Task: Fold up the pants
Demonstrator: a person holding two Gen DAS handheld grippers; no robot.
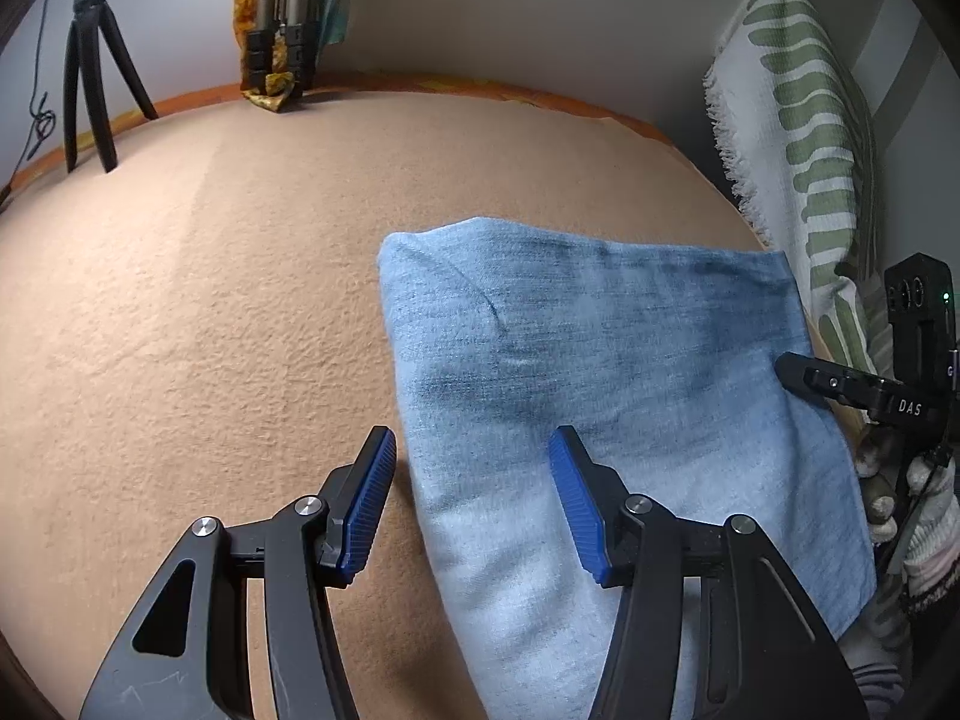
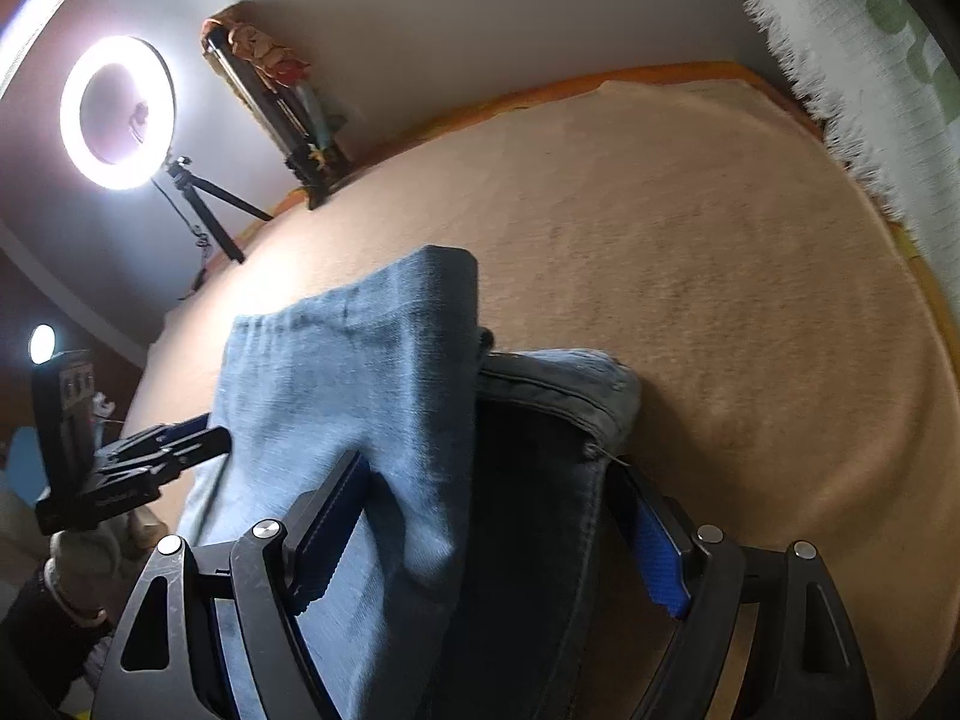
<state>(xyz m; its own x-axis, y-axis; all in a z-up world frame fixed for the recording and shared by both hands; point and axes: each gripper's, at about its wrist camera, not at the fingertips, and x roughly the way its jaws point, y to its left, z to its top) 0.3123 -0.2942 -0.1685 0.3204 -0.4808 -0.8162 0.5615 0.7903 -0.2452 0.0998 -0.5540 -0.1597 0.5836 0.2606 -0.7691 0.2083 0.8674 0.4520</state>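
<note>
Light blue denim pants (image 1: 600,372) lie folded in a flat rectangle on a tan blanket (image 1: 210,312). My left gripper (image 1: 474,450) is open, hovering over the near left edge of the pants, one finger over the blanket and one over the denim. My right gripper (image 2: 492,516) is open and straddles the pants (image 2: 360,372) at their right side, where a darker lower layer (image 2: 564,384) sticks out. The right gripper also shows in the left wrist view (image 1: 798,372), its tip at the pants' right edge. The left gripper shows in the right wrist view (image 2: 198,435).
A black tripod (image 1: 90,72) stands at the blanket's far left, with a lit ring light (image 2: 117,114) on it. A folded tripod wrapped in orange cloth (image 1: 276,30) leans on the back wall. A white and green fringed cloth (image 1: 798,120) hangs at the right.
</note>
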